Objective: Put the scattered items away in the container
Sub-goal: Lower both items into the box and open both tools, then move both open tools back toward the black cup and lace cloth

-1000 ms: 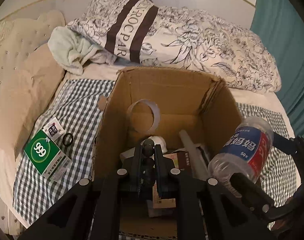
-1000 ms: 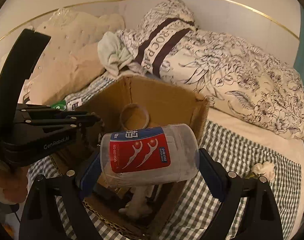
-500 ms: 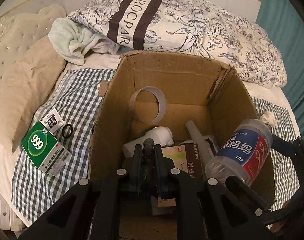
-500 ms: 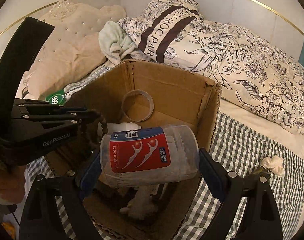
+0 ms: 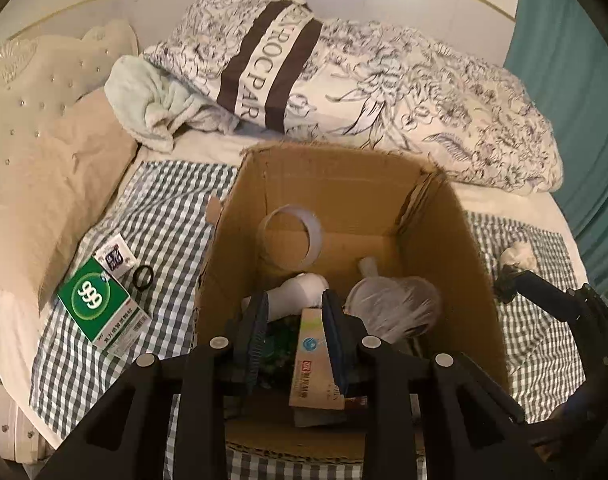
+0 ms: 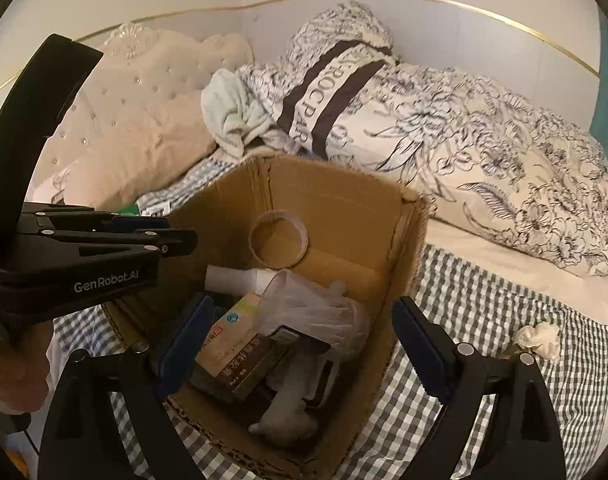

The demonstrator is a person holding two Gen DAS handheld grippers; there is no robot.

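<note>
Now | L hand-held gripper (image 5: 293,322) just parted, empty | R hand-held gripper (image 6: 304,344) spread, empty | over box (image 6: 344,184)

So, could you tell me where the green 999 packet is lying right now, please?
In the left wrist view the green 999 packet lies on the checked blanket, left of the cardboard box, beside a black ring and a small sachet.

The green packet (image 5: 99,305) on the checked cloth reads "999" in a white ring. The brown-banded pillow (image 5: 263,76) shows "ROCPAR". The left gripper (image 6: 175,236), seen from the right wrist, bears "GenRobot.AI" in white. Print on the boxes is too small to read.
</note>
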